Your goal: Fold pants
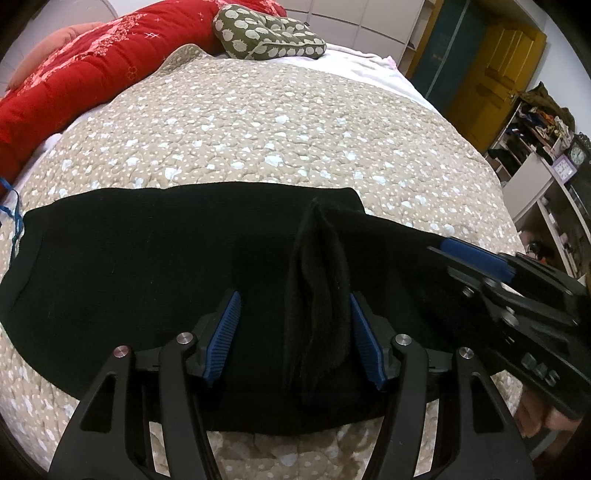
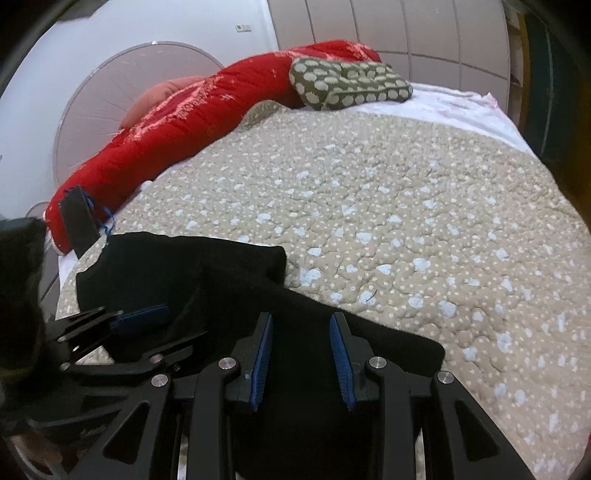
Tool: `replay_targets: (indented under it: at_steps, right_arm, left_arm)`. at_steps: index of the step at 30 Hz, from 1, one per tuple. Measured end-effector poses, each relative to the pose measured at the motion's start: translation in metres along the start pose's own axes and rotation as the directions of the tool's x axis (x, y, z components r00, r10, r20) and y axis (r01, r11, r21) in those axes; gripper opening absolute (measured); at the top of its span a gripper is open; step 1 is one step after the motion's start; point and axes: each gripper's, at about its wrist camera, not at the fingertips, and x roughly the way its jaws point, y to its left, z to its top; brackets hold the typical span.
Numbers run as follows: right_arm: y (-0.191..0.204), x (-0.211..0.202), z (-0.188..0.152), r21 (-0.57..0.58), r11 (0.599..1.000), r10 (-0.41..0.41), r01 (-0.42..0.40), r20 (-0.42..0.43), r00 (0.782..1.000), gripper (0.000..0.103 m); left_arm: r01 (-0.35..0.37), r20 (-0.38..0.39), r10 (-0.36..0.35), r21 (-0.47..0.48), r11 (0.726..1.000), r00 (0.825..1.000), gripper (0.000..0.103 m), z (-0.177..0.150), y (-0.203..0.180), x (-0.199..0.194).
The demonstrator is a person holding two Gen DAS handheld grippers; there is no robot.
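Observation:
Black pants (image 1: 147,258) lie flat across the near part of a beige quilted bed (image 1: 277,129). A raised ridge of fabric (image 1: 321,288) stands up between the pads of my left gripper (image 1: 293,310), which is open just above the cloth. My right gripper (image 2: 301,334) is open over the right end of the pants (image 2: 184,273). It also shows at the right in the left wrist view (image 1: 476,254). The left gripper shows at the left in the right wrist view (image 2: 140,315).
A red quilt (image 1: 92,70) and a green patterned cushion (image 1: 266,33) lie at the far side of the bed. A yellow door (image 1: 495,77) and cluttered shelves (image 1: 543,155) stand to the right. A blue strap (image 1: 14,218) lies at the left edge.

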Motion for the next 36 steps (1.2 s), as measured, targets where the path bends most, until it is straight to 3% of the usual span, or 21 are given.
replay_targets:
  at_steps: [6,10,12,19,25,28,36]
  right_arm:
    - [0.004,-0.02,-0.01,-0.011,1.0,-0.002,0.002,0.027,1.0,0.03]
    - [-0.004,0.003,-0.02,0.009,1.0,-0.026,0.027,-0.048,0.999,0.031]
    - [-0.003,0.004,-0.021,0.007,0.999,-0.032,0.033,-0.034,0.999,0.031]
    - [0.021,-0.005,-0.003,-0.042,0.999,0.023,-0.023,0.0,1.0,0.031]
    - [0.045,0.024,0.003,-0.081,0.996,0.045,-0.047,-0.035,0.998,0.031]
    - [0.053,0.036,0.0,-0.12,0.993,0.018,-0.021,-0.032,0.999,0.032]
    - [0.052,0.012,0.005,-0.097,0.993,0.07,-0.07,-0.006,0.998,0.032]
  left_arm:
    - [-0.017,-0.013,0.017,-0.014,1.0,1.0,0.06,-0.002,0.001,-0.007]
    - [-0.037,-0.013,0.037,-0.021,0.999,0.999,0.06,-0.005,0.004,-0.017]
    - [-0.042,-0.013,0.041,-0.024,0.999,0.999,0.06,-0.006,0.007,-0.021]
    - [-0.045,0.013,0.047,-0.124,0.991,0.999,0.06,-0.012,0.044,-0.049]
    - [-0.082,0.0,0.084,-0.211,0.974,0.996,0.06,-0.016,0.073,-0.054]
    - [-0.075,0.002,0.078,-0.225,0.971,0.997,0.06,-0.018,0.078,-0.057]
    - [-0.074,0.012,0.08,-0.278,0.958,0.997,0.06,-0.027,0.097,-0.068]
